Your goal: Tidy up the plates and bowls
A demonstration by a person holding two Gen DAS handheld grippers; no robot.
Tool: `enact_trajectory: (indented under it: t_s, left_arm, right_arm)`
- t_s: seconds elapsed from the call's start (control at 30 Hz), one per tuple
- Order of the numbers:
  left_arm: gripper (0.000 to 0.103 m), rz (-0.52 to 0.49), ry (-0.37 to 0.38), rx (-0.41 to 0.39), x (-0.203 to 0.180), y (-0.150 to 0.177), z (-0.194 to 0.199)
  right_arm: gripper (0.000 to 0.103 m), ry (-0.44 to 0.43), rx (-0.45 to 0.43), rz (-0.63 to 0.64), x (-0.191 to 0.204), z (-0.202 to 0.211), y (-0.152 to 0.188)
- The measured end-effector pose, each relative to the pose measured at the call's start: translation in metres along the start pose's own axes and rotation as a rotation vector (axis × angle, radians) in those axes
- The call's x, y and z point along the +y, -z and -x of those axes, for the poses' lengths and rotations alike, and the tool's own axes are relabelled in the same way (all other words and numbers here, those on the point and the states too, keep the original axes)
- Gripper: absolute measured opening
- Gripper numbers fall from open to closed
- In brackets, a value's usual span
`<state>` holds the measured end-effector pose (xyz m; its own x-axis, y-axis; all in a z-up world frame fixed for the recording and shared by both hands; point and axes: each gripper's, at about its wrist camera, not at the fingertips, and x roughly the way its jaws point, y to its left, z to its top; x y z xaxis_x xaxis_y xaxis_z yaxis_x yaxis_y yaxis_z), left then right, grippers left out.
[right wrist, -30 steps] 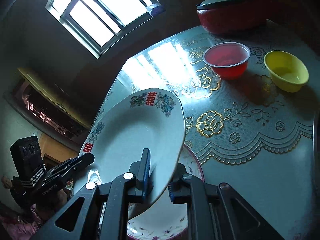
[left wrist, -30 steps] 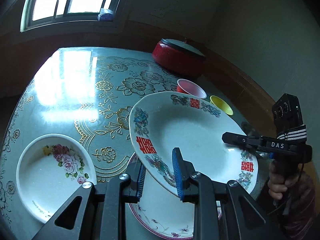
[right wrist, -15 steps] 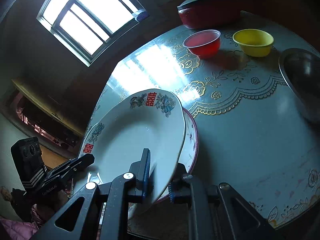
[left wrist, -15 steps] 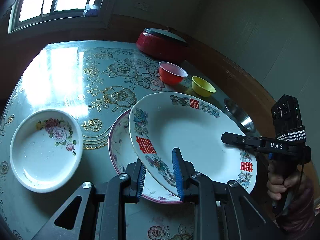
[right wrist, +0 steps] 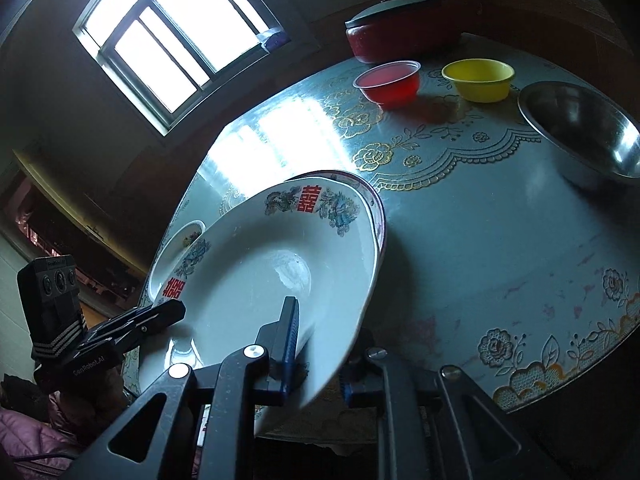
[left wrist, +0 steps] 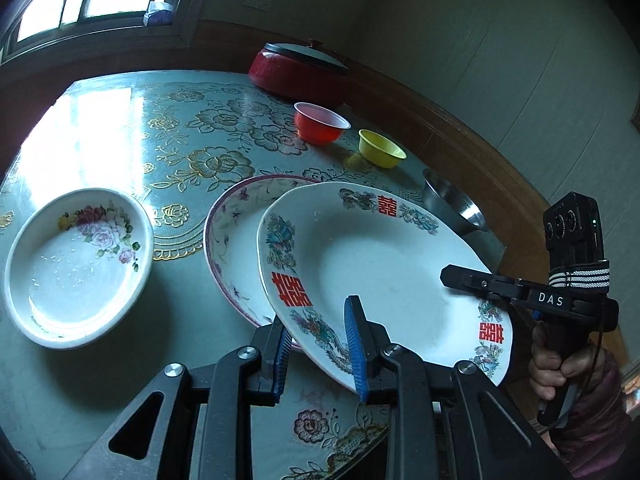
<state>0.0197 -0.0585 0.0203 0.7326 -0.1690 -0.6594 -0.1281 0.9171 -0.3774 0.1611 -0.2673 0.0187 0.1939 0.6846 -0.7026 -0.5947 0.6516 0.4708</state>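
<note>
A white plate with red characters and a floral rim (left wrist: 380,272) (right wrist: 280,264) is held tilted between both grippers. My left gripper (left wrist: 318,354) is shut on its near-left rim and shows as a black tool at the left in the right wrist view (right wrist: 176,312). My right gripper (right wrist: 320,360) is shut on the opposite rim, and in the left wrist view (left wrist: 450,276) a hand holds it. The held plate hangs over a purple-rimmed plate (left wrist: 236,232) (right wrist: 378,216) lying on the table. A rose-patterned bowl (left wrist: 76,264) (right wrist: 188,236) sits to the left.
A red plastic bowl (left wrist: 320,124) (right wrist: 388,82), a yellow bowl (left wrist: 382,148) (right wrist: 478,78) and a steel bowl (left wrist: 452,204) (right wrist: 580,132) stand along the table's right side. Behind them is a lidded red pot (left wrist: 300,68) (right wrist: 396,28). The table's lace-patterned edge (right wrist: 560,364) is close by.
Both grippers have carried the plate back toward the table's near edge and a little lower. The purple-rimmed plate now shows to its left, and the steel bowl has come into view.
</note>
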Motion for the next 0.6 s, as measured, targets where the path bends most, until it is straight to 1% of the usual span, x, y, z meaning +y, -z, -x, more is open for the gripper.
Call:
enact_trajectory:
  t_s: [0.13,0.3,0.43,0.6]
  left_arm:
    - [0.026,0.008,-0.016,-0.011,0.014,0.005,0.008]
    - [0.026,0.048,-0.046,-0.008,0.032,0.010,0.010]
    - [0.026,0.068,-0.075,-0.017,0.034,0.006,0.007]
    - [0.026,0.078,-0.093,-0.003,0.031,-0.004,-0.007]
  right_arm:
    - [0.017,-0.011,0.018,0.022,0.012,-0.011,0.002]
    - [0.017,-0.040,0.054,0.026,0.020,-0.031,0.002]
    - [0.017,-0.050,0.060,0.039,0.019,-0.039,-0.005]
    - [0.018,-0.029,0.071,0.050,0.011,-0.044,-0.017]
